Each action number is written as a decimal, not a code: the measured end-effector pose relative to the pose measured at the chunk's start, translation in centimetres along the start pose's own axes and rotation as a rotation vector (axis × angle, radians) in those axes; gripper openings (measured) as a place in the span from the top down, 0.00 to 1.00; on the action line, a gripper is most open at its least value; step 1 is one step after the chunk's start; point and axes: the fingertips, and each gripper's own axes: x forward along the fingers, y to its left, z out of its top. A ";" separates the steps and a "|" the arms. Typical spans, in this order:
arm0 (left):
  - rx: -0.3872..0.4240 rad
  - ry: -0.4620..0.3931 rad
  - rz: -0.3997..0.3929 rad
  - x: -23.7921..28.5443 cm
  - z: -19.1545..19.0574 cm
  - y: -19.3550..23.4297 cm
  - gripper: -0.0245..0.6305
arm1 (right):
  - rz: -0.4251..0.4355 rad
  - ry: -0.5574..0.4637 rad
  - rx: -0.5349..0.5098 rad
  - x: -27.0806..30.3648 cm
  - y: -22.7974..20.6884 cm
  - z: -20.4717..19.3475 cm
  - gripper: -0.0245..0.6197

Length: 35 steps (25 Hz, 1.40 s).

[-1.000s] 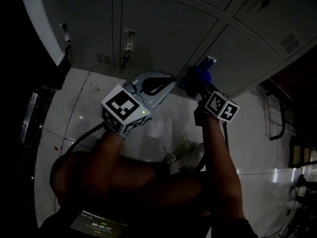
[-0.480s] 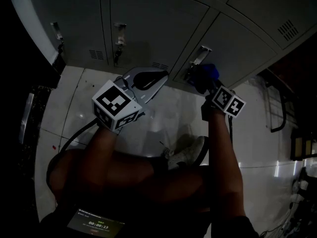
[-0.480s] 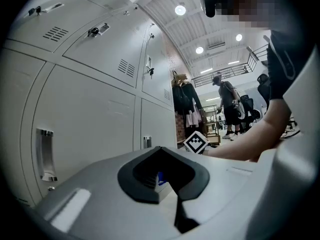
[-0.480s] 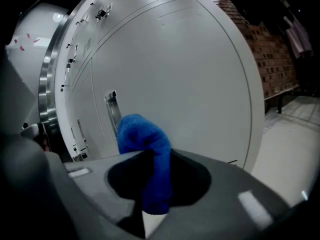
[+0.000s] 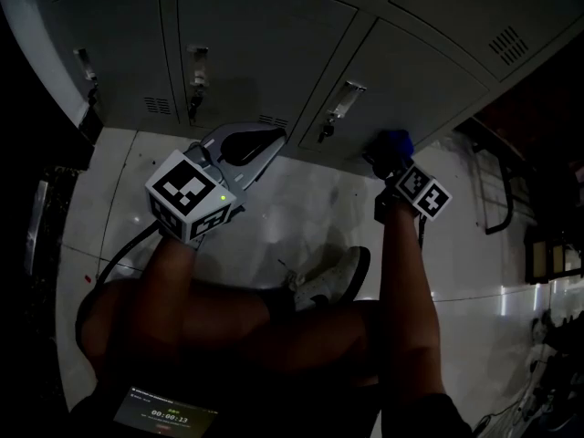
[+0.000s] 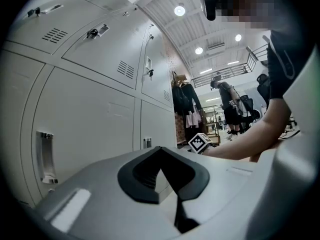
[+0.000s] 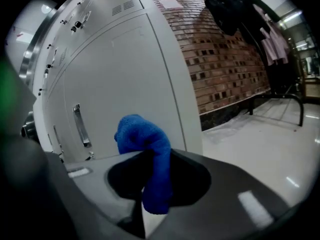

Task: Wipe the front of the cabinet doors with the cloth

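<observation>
A blue cloth point(image 7: 145, 154) is pinched in my right gripper point(image 7: 150, 184), which is shut on it. In the head view the cloth point(image 5: 392, 144) sits against the lower edge of a grey cabinet door point(image 5: 429, 89), right of that door's handle point(image 5: 342, 103). The right gripper view shows the same door point(image 7: 125, 84) close ahead with its handle point(image 7: 82, 126) to the left. My left gripper point(image 5: 239, 146) hangs shut and empty below the middle doors, near the floor. Its jaws point(image 6: 161, 171) meet with nothing between them.
Grey locker doors point(image 5: 246, 53) with handles and vent slots fill the upper head view. A glossy white floor point(image 5: 310, 208) lies below. The person's shoe point(image 5: 333, 281) rests between both arms. A brick wall point(image 7: 225, 59) and a black metal frame point(image 7: 280, 101) stand right of the lockers.
The right gripper has carried the cloth rightward along the door, away from the handle. The left gripper has drifted left and slightly up in view. Both stay shut.
</observation>
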 end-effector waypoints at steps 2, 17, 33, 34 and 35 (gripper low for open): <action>0.000 0.002 -0.001 0.0 -0.1 0.0 0.96 | -0.047 -0.001 -0.012 -0.2 -1.7 0.1 0.84; -0.001 0.002 0.005 -0.3 0.2 0.0 0.95 | -0.098 -0.024 -0.006 -2.4 -2.6 0.7 0.84; 0.009 -0.021 0.017 -1.4 1.2 -0.1 0.96 | 0.231 0.010 -0.146 -5.3 16.5 -2.8 0.84; 0.007 -0.022 0.018 -1.4 1.2 -0.1 0.96 | 0.245 0.019 -0.149 -5.0 17.3 -3.4 0.84; 0.006 -0.022 0.019 -1.4 1.2 0.0 0.96 | 0.256 0.028 -0.152 -4.5 18.0 -4.0 0.84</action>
